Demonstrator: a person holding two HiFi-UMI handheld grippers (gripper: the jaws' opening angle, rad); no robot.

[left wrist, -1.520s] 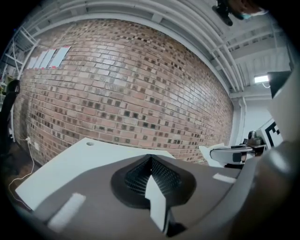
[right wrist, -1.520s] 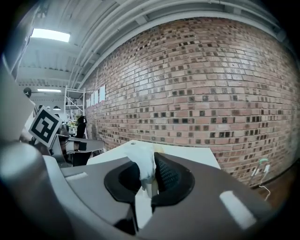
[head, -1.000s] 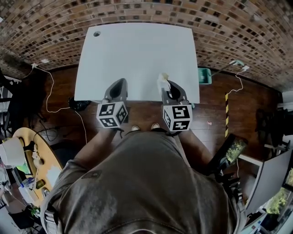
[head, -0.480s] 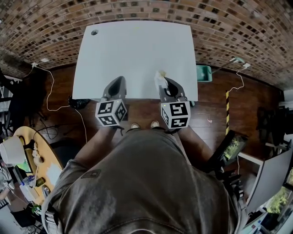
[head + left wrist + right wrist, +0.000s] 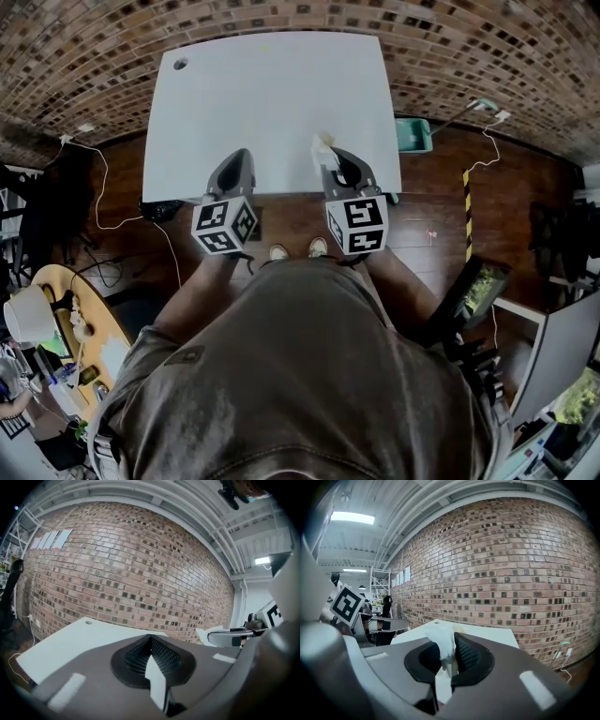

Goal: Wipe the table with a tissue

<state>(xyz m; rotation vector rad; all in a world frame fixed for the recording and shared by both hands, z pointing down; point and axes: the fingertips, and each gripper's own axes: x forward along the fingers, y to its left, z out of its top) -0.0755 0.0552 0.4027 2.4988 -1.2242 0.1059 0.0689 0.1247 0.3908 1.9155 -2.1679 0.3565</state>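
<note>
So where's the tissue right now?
The tissue is pinched in the right gripper, by the near edge of the white table, toward its right side in the head view.

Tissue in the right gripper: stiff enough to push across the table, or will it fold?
Probably floppy: the tissue looks crumpled and bulges past the right gripper, so it should fold when pressed on the table. Likely very light: only a small wad shows. Could slip out if dragged hard, since only a pinch is clamped.

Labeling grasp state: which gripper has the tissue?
The right gripper, jaws shut on the white tissue; the left gripper is shut on nothing.
</note>
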